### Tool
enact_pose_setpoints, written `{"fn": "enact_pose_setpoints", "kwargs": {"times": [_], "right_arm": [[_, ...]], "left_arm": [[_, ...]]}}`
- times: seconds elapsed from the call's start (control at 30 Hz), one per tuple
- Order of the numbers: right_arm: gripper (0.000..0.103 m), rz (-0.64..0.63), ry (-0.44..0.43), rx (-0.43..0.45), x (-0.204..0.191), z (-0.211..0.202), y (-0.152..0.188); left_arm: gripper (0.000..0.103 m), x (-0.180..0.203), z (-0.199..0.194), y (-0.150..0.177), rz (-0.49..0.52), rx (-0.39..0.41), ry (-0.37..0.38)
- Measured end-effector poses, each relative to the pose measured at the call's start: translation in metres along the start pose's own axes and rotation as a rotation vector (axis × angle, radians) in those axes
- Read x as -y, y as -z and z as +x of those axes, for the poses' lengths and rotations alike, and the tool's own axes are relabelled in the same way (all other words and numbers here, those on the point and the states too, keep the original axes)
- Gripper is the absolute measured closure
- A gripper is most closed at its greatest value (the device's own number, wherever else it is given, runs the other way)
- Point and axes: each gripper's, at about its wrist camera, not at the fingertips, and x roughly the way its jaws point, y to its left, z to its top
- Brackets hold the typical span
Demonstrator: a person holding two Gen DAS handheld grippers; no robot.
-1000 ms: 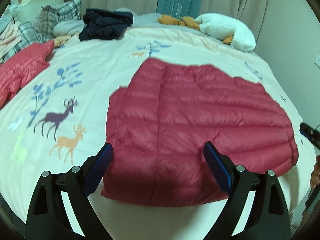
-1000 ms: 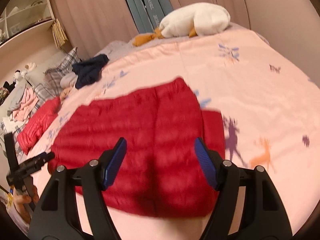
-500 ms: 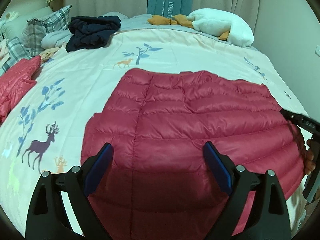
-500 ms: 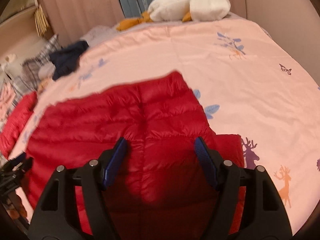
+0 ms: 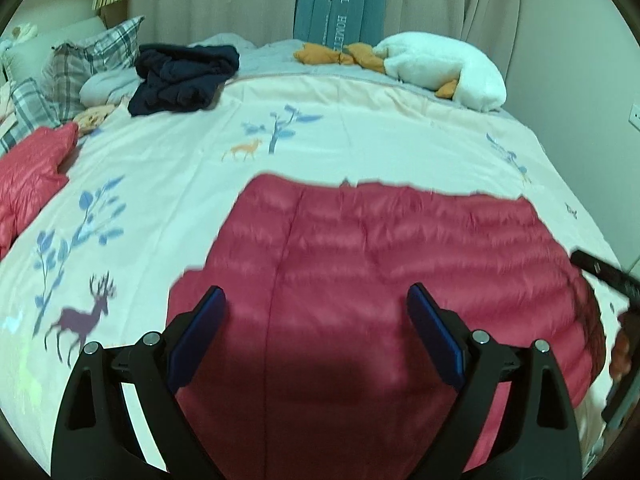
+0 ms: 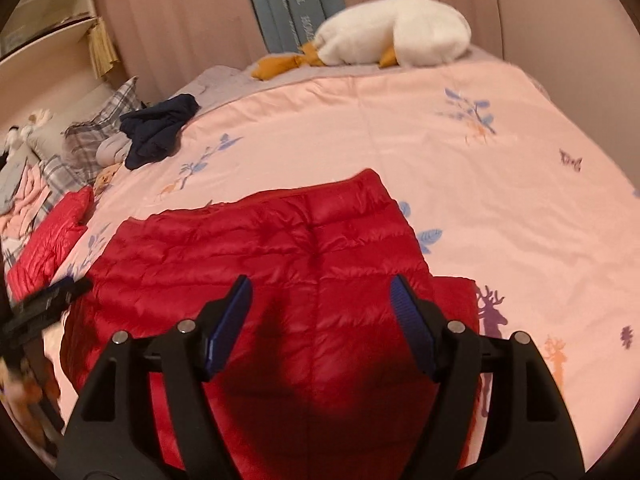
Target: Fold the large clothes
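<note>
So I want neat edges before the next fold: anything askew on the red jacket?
Yes. A flap pokes out past the jacket body on the deer side, breaking the outline; the far edge also runs slanted.

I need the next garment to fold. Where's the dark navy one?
The dark navy garment lies crumpled at the bed's far left in both views, beside the plaid pillows.

both wrist cams sit close over the jacket, tilted down across the bed toward the curtains.
</note>
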Motion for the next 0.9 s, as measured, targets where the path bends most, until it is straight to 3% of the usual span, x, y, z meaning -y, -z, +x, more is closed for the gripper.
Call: {"fn": "enact_pose_setpoints", "kwargs": {"times": [0.07,0.23,0.53,0.9], "right_arm": [[0.030,-0.027,0.012,-0.005,-0.004,-0.001,0.003],[0.030,-0.054,0.039,-0.067,-0.004,0.018,0.018],[0.029,-0.021,0.008,-0.091,0.003,0.032,0.026],[0.029,-0.045,-0.039,0.012,-0.012,-0.019,0.026]], "left_arm": [[0.011,0.003,0.008,-0.009,0.010,0.000,-0.013],[0.011,0.002,0.040,-0.012,-0.005,-0.095,-0.026],[0.010,-0.001,0.058,-0.002,0.015,-0.137,-0.023],[0.011,0.000,0.011,0.006,0.021,-0.049,-0.026]]}}
